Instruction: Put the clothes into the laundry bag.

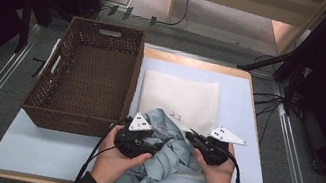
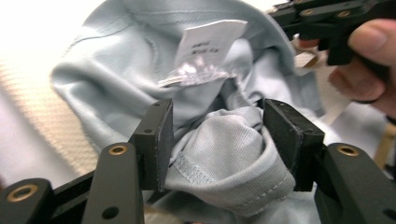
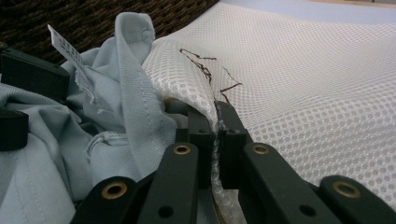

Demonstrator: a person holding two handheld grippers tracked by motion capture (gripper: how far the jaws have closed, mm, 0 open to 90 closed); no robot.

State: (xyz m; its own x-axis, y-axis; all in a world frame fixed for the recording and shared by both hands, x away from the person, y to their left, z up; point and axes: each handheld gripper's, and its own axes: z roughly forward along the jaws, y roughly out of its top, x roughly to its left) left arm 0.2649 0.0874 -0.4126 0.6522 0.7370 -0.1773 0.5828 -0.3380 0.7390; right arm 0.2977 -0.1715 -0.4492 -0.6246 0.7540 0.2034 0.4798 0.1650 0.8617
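A crumpled light blue garment (image 1: 175,152) lies on the front part of a white mesh bag (image 1: 180,97). My left gripper (image 1: 165,140) is among its folds. In the left gripper view the jaws (image 2: 217,135) press a bunched hem of the garment (image 2: 224,154) between their pads, below a white label (image 2: 208,39). My right gripper (image 1: 192,137) sits at the garment's right. In the right gripper view it (image 3: 215,119) is shut on the thin edge of the mesh bag (image 3: 303,84), with the garment (image 3: 130,93) just left of it.
A brown wicker basket (image 1: 76,119) with nothing in it stands at the left on the pale blue mat (image 1: 48,152). Bare mat lies in front of the basket. Dark stands and cables flank the table's far side.
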